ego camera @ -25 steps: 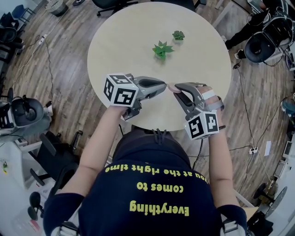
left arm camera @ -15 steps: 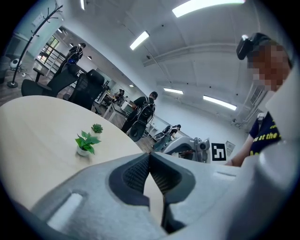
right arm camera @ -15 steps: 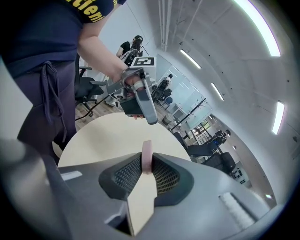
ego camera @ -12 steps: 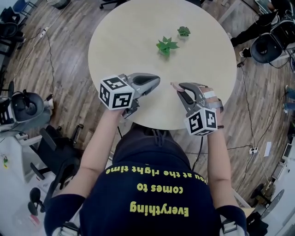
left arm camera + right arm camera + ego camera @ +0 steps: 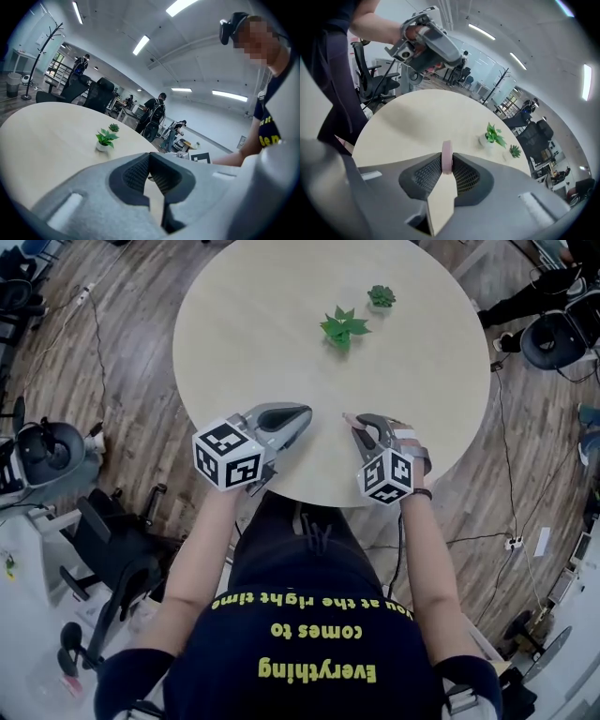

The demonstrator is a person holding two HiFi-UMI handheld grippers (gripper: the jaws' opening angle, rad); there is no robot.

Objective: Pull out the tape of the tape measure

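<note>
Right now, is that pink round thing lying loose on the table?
No, the pink disc stands on edge, pinched between the two jaws of the right gripper.

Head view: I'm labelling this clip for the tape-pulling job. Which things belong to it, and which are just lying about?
Job:
- small pink round tape measure, clamped in the right gripper
- left gripper, shut, no tape seen in it

Lying about:
- leafy green plant in a white pot
- small dark-green succulent
- both stand on the round beige table
</note>
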